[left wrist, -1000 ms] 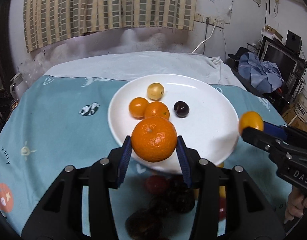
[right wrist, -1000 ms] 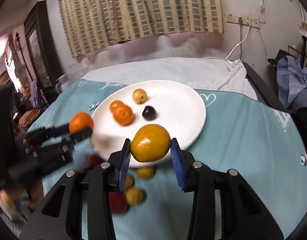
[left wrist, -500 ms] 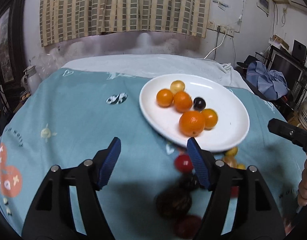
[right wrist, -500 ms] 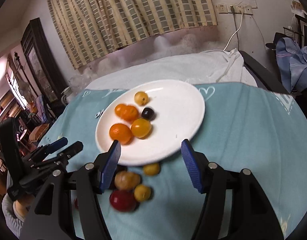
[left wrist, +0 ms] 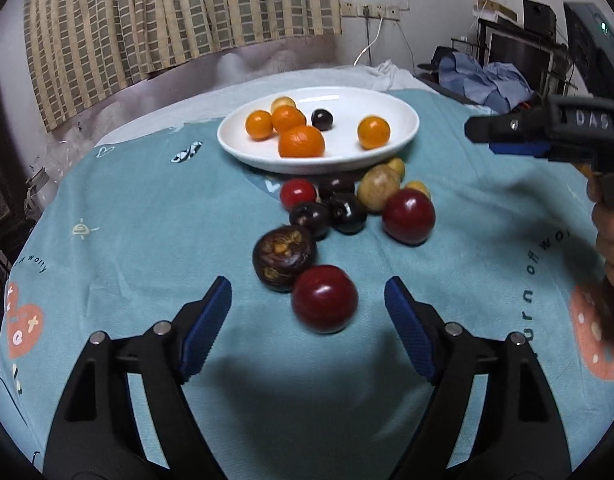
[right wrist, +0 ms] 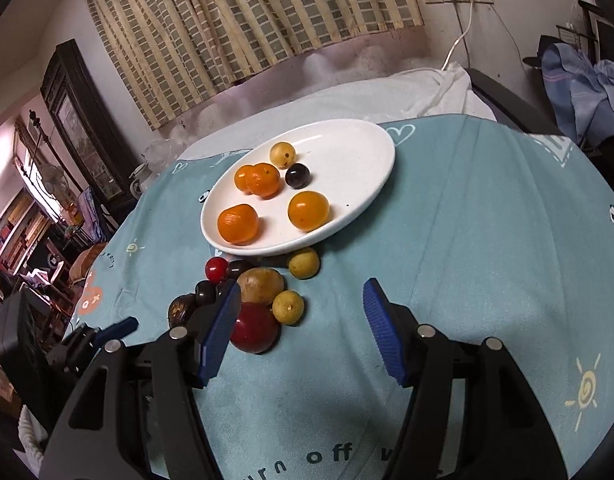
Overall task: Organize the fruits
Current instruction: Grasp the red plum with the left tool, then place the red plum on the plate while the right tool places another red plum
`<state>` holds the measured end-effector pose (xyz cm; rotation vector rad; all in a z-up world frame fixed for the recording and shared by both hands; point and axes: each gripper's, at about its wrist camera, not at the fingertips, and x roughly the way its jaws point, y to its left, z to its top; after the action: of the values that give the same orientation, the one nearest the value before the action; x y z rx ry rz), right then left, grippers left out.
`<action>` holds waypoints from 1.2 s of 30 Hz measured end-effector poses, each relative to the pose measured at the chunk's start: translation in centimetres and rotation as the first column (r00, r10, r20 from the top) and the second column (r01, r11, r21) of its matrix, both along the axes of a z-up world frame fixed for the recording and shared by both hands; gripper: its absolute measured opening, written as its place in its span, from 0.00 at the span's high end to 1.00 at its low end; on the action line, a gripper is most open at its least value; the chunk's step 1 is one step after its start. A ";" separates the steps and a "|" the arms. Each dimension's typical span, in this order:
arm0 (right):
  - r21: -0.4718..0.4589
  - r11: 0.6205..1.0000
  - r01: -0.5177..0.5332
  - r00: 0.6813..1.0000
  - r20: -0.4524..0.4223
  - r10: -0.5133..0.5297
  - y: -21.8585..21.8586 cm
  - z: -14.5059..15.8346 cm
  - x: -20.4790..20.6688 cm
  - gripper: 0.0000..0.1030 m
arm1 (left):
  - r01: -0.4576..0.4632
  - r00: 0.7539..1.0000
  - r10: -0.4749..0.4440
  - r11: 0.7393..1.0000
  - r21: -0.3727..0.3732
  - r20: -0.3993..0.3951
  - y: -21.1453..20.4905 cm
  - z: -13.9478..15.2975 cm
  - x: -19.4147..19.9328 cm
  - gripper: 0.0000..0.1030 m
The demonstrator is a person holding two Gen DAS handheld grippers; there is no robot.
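Hovering wide open and empty, left hand-held gripper [left wrist: 307,320] and right hand-held gripper [right wrist: 301,322] flank loose fruits [left wrist: 347,216] just beside the white plate [left wrist: 403,136] holding six.

Home bedrm: curtain [right wrist: 243,28], clothes pile [left wrist: 487,80].

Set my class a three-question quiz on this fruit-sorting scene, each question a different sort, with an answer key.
1. True or false: the left gripper is shut on a fruit.
2. How many fruits lie on the white plate?
3. Which fruit sits nearest the left gripper? A) the dark red round fruit B) a yellow one C) an orange one

Key
1. False; both it and the right gripper are open and empty.
2. Six.
3. A.
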<state>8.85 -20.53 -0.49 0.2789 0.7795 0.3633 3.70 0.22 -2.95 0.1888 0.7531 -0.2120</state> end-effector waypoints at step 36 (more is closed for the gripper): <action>-0.187 0.959 -0.214 0.977 -0.030 0.212 7.4 -3.6 -1.5 0.51 | -0.133 0.989 0.124 0.983 -0.127 -0.081 4.1 0.2 2.3 0.62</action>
<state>7.37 -13.09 -4.09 0.0168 0.8506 0.4876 6.04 4.29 -2.71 0.0065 0.8177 -0.1457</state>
